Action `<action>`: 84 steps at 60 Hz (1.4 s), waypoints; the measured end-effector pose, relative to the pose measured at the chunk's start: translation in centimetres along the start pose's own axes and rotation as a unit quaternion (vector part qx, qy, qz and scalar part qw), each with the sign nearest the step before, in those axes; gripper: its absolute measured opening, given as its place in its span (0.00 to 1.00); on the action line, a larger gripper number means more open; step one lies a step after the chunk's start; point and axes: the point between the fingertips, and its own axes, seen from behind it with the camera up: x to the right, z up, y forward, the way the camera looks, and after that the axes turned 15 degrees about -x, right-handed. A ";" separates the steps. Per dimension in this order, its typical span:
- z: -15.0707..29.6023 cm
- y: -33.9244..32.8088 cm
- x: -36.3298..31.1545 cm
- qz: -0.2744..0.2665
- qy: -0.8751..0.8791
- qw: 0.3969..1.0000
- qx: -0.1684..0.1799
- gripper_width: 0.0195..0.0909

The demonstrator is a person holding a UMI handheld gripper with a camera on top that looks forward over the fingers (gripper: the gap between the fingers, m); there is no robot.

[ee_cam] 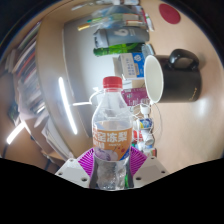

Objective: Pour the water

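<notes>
A clear plastic water bottle [111, 130] with a red cap and an orange label stands upright between my fingers, lifted off any surface. My gripper [111, 160] is shut on the bottle's lower part, both purple pads [88, 158] pressing its sides. Beyond the bottle and to its right, a black mug [170, 76] with a white inside shows, its opening turned toward me. The whole scene looks tilted.
Behind the mug lies a green-and-white box [115, 42] on a wooden table [80, 55]. A small glass jar-like object [144, 125] sits just right of the bottle. A red round object [170, 14] shows at the far back. Shelves [35, 80] run along the left.
</notes>
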 end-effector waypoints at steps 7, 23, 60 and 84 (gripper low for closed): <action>1.9 -0.1 -1.4 0.062 0.097 0.993 0.001 0.33; 3.7 -0.3 -2.0 0.135 0.212 0.968 0.008 0.33; 4.2 -7.5 -18.8 -0.024 -0.416 0.905 0.088 0.33; 28.0 -18.7 -5.8 -0.404 -0.634 0.640 0.157 0.33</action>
